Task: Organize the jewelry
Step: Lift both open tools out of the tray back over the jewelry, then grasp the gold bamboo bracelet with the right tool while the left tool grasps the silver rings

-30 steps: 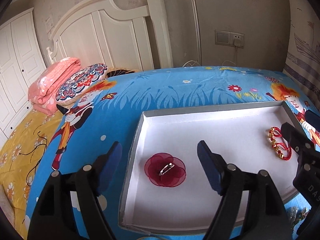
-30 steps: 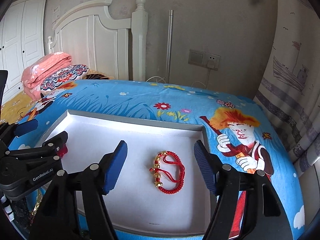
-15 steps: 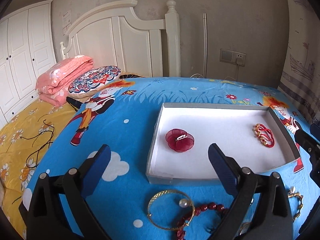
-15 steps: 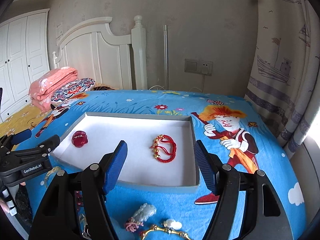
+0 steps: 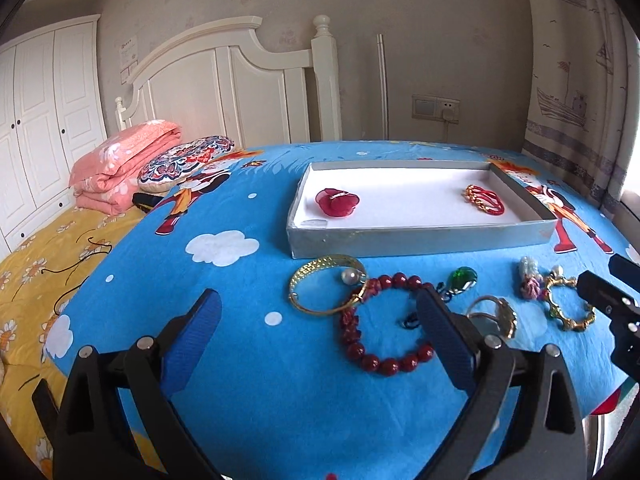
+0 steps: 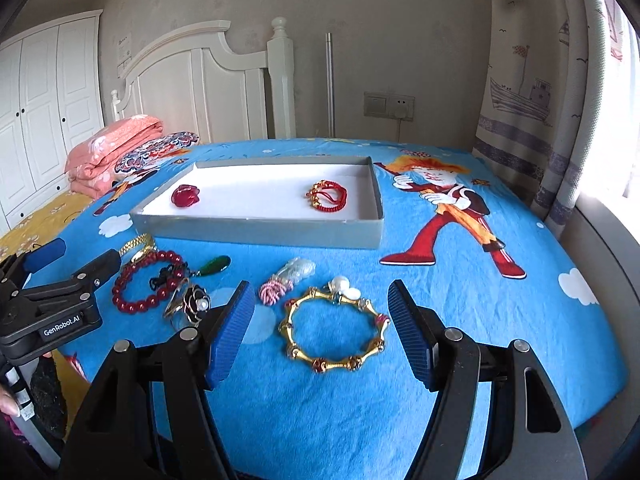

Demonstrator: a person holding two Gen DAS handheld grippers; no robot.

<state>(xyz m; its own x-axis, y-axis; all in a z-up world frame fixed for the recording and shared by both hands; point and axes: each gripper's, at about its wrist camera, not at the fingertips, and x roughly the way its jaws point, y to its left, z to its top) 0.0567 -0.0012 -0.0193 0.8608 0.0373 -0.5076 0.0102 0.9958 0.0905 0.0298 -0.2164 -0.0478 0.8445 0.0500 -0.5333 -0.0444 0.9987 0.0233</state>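
Where the loose jewelry lies on the bed's blue cartoon bedspread [image 6: 480,312], a gold bamboo-style bangle [image 6: 335,330] with a pearl at its far edge sits between the wide-open jaws of the right gripper [image 6: 322,330], which holds nothing. Just beyond the bangle's far left edge lies a pale carved pendant [image 6: 294,274] with a pink knotted cord. Further left are a black flower ring [image 6: 194,304], a green teardrop pendant [image 6: 214,266] and a dark red bead bracelet [image 6: 146,280], whose far edge overlaps a gold mesh bangle [image 5: 326,288] carrying a pearl. The left gripper [image 5: 316,322] hangs above the bedspread by these pieces, its jaws spread wide and empty, the right-hand finger crossing in front of the bead bracelet's right side.

Beyond the loose pieces stands a shallow grey tray [image 6: 256,232] with a white floor. Inside it, well apart, lie a red flower brooch [image 6: 185,196] toward the left end and a red cord bracelet with gold beads [image 6: 327,196] toward the right end.

At the head of the bed are a folded pink quilt [image 5: 124,168], a patterned cushion [image 5: 184,162] and a white headboard [image 5: 224,80].
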